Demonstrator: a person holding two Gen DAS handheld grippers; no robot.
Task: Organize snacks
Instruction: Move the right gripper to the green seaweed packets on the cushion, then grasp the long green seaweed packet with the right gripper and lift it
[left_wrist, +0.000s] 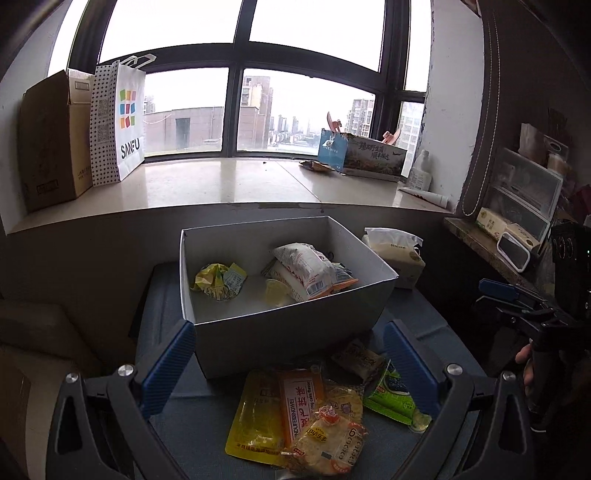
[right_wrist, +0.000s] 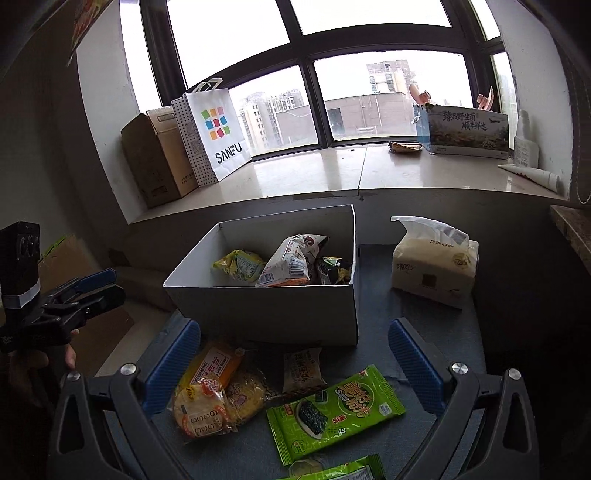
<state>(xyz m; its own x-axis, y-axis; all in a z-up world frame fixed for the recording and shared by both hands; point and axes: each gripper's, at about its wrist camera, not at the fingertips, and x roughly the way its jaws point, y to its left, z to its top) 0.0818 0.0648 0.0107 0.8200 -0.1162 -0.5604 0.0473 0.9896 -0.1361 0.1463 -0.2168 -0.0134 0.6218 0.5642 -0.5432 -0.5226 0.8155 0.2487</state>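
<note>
An open white box (left_wrist: 280, 343) (right_wrist: 266, 310) stands on the dark table and holds several snack packets, among them a yellow one (left_wrist: 218, 280) and a white one (left_wrist: 303, 269). Loose snacks lie in front of it: a round cracker pack (left_wrist: 325, 443) (right_wrist: 199, 410), an orange cake bar (left_wrist: 299, 402) (right_wrist: 214, 365), a yellow pouch (left_wrist: 255, 417), a small brown packet (right_wrist: 303, 369) and a green seaweed packet (left_wrist: 388, 391) (right_wrist: 332, 410). My left gripper (left_wrist: 288, 328) hovers open over the left pile. Over the green packet my right gripper (right_wrist: 294, 326) is open too. Neither holds anything.
A tissue pack (right_wrist: 432, 262) sits right of the box. The windowsill (right_wrist: 314, 173) behind carries a cardboard carton (right_wrist: 155, 162), a SANFU paper bag (right_wrist: 218, 133) and a printed box (right_wrist: 465, 129). A shelf with plastic containers (left_wrist: 524, 192) stands at the right.
</note>
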